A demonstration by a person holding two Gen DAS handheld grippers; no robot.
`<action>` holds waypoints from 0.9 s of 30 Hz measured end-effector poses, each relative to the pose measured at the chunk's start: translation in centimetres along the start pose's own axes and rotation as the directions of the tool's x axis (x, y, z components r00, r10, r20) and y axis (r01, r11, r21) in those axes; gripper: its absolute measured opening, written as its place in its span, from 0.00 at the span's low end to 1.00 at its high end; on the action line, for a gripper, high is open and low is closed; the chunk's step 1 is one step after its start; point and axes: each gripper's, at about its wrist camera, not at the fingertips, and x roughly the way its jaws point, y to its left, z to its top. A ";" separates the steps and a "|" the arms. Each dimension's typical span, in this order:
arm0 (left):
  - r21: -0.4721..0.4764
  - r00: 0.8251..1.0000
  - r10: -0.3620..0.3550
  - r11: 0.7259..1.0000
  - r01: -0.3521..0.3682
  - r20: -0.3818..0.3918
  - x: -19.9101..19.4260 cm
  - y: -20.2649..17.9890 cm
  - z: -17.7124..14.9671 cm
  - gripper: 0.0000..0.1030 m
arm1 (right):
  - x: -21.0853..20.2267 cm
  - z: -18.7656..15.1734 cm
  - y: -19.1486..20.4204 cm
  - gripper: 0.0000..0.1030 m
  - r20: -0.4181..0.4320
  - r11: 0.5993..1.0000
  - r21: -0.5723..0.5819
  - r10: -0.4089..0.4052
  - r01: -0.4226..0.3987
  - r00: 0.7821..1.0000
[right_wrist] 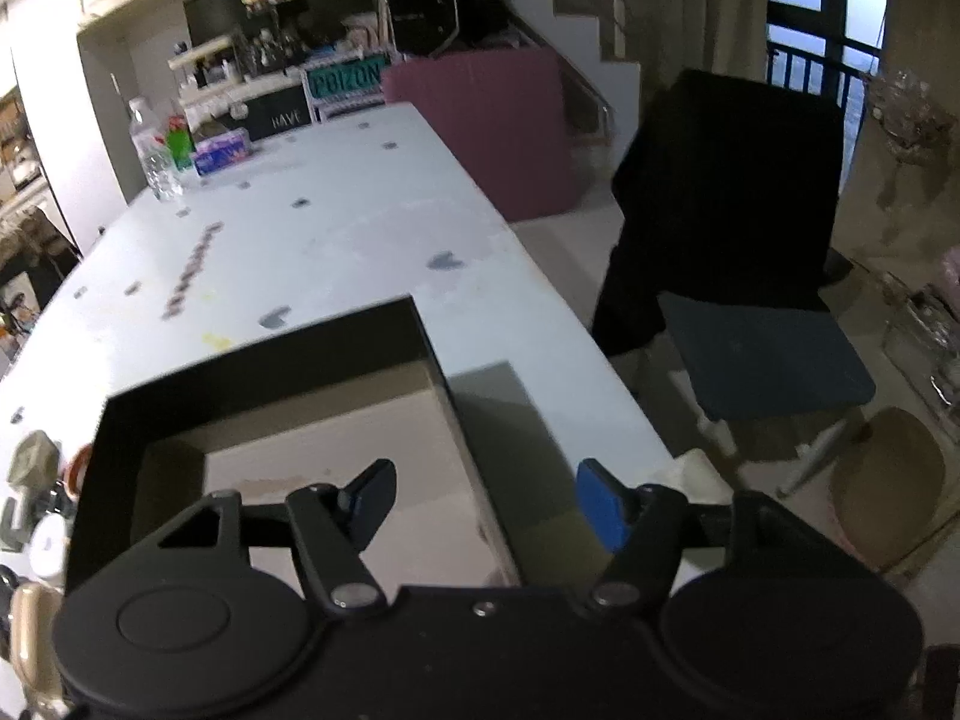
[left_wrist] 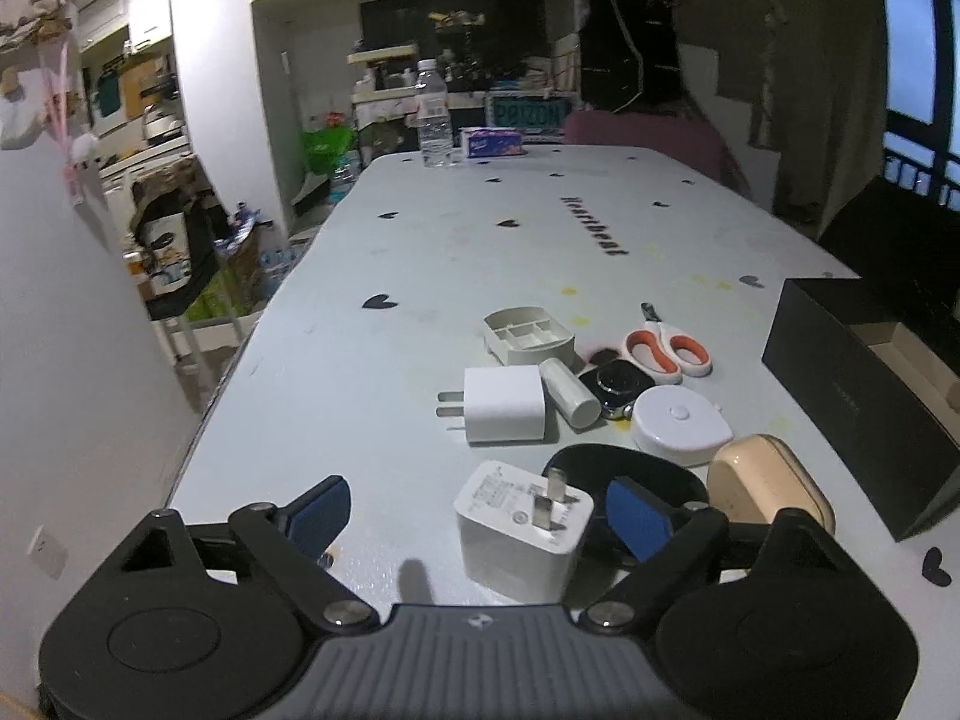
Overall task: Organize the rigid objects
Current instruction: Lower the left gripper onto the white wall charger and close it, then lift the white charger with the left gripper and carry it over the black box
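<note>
My left gripper is open, its jaws on either side of a white charger plug that stands prongs-up on the table. Beyond it lie a second white charger, a white cylinder, a smartwatch, a round white tape measure, orange-handled scissors, a compartment tray, a black oval item and a beige case. My right gripper is open and empty above the open black box, straddling its right wall. The box also shows in the left wrist view.
A water bottle and a tissue pack stand at the table's far end. A black chair stands off the table's right edge. Shelves and clutter lie to the left.
</note>
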 end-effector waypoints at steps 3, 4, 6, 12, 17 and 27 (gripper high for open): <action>0.006 0.999 -0.042 0.999 0.042 0.010 0.5 0.7 -0.1 0.88 | 0.8 0.1 -0.2 0.50 -0.036 1.000 -0.008 -0.009 0.009 0.999; 0.009 0.999 -0.050 0.999 0.050 0.013 0.7 0.7 -0.1 0.88 | 1.1 0.1 -0.2 0.42 -0.054 1.000 -0.011 -0.011 0.010 0.998; 0.012 0.997 -0.077 0.997 0.077 0.010 1.0 0.9 -0.1 0.85 | 1.1 -0.1 0.0 0.29 -0.077 1.000 -0.021 -0.006 0.004 0.997; 0.016 0.992 -0.126 0.992 0.127 -0.020 1.2 1.0 -0.3 0.67 | -0.2 -0.9 0.1 0.18 -0.112 0.999 -0.005 0.043 -0.044 0.993; 0.017 0.989 -0.145 0.989 0.145 -0.026 0.7 1.0 -0.6 0.59 | -1.5 -1.7 0.4 0.14 -0.127 0.994 0.001 0.111 -0.112 0.986; 0.043 0.988 -0.151 0.987 0.152 -0.029 0.4 0.4 -0.7 0.48 | -0.3 -1.6 1.7 0.09 -0.146 0.997 -0.057 0.052 -0.061 0.988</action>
